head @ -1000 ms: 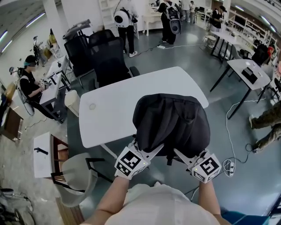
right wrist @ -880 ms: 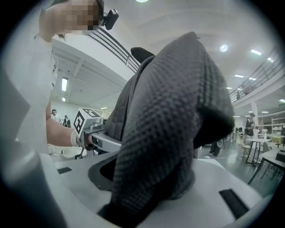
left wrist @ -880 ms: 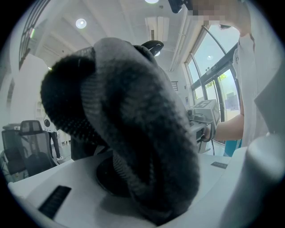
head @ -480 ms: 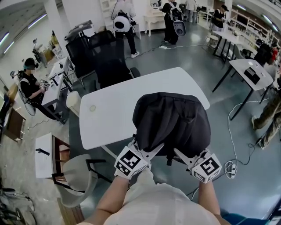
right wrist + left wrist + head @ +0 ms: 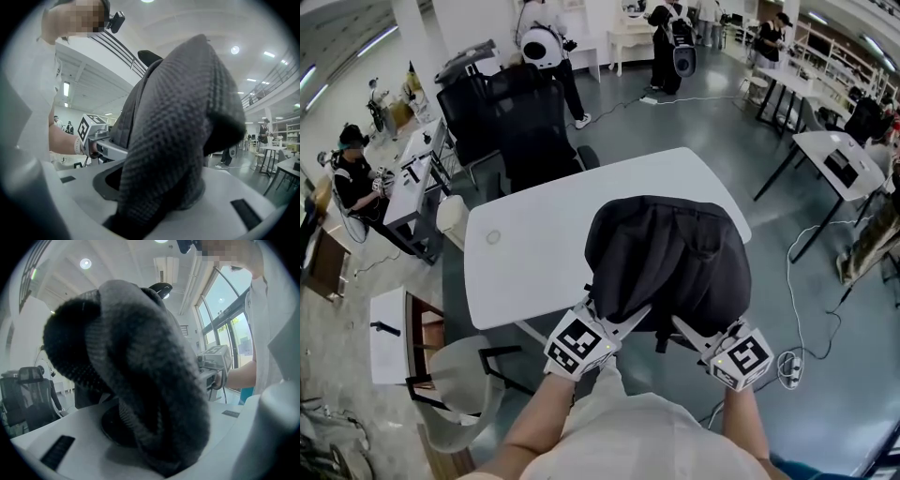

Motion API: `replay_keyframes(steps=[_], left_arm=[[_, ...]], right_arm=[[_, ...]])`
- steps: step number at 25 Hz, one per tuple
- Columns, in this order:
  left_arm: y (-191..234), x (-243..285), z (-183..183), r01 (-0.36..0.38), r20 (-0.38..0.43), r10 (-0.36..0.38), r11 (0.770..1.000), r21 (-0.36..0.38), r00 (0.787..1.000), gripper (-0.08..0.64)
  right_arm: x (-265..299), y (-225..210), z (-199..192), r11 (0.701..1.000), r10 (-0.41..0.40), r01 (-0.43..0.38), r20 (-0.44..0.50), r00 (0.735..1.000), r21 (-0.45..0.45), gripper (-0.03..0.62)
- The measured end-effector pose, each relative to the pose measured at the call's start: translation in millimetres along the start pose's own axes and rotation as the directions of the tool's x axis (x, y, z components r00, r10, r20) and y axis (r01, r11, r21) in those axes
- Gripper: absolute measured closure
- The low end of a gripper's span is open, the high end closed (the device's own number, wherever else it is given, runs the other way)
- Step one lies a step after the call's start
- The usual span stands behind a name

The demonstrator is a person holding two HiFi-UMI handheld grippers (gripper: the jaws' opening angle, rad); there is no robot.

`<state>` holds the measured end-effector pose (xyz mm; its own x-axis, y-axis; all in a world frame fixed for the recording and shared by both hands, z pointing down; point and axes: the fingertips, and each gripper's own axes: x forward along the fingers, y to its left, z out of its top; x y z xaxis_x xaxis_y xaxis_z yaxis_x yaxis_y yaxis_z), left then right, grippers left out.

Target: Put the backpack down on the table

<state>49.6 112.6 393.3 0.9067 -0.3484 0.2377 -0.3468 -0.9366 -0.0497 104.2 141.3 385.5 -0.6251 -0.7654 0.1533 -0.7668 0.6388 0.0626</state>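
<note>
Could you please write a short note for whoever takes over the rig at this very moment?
Left claw: shut on a padded strap of the backpack.
Right claw: shut on the other strap.
Backpack: held up between both claws, apparently over the near edge of the white table.
Done: backpack gripped.
Left: lower it onto the table, then open both claws.
</note>
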Motion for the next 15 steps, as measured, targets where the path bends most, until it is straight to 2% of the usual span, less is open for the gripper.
replay_keyframes(steps=[7, 15], left_arm=[[48, 14, -3, 0.005, 0.003, -0.005, 1.000, -0.014, 1.000, 0.410], [121, 30, -1, 0.001, 0.008, -0.001, 1.000, -0.023, 1.000, 0.410]], right_arm=[[42, -27, -1, 1.000, 0.004, -0.004, -0.011, 1.000, 0.011, 0.387], [105, -67, 10, 1.000, 0.006, -0.006, -0.016, 1.000, 0.013, 0.387]])
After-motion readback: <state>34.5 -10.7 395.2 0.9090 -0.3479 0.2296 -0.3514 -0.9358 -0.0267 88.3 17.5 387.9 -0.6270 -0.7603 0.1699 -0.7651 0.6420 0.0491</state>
